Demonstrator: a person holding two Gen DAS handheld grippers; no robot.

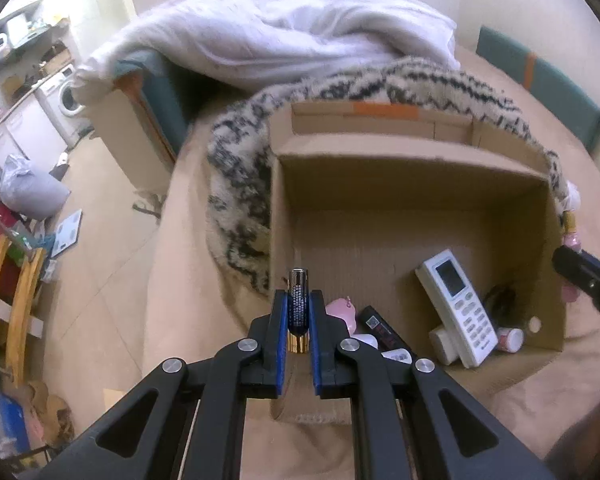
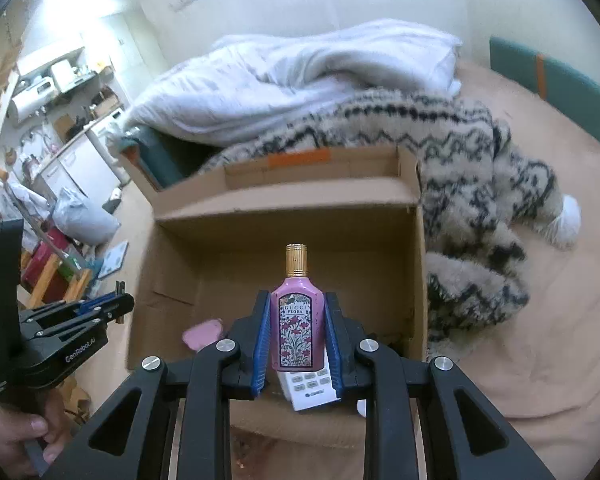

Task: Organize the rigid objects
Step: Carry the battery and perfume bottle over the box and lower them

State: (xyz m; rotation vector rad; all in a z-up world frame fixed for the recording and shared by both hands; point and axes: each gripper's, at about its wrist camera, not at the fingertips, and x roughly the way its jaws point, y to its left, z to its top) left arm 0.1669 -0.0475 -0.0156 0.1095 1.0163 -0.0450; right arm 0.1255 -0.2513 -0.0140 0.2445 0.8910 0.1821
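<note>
Carrying both items over box [image 1: 416, 168] on bed: L gripper [image 1: 299, 312] jaws clamp battery [image 1: 298, 304]; R gripper [image 2: 298, 332] jaws clamp bottle [image 2: 298, 316]. Lower w/ care, release clear of remote [image 1: 458, 308].

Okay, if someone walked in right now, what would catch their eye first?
Probably the pink perfume bottle, clamped upright in the right gripper over the open cardboard box. Next, the battery pinched in the left gripper, and the white remote lying in the box.
</note>
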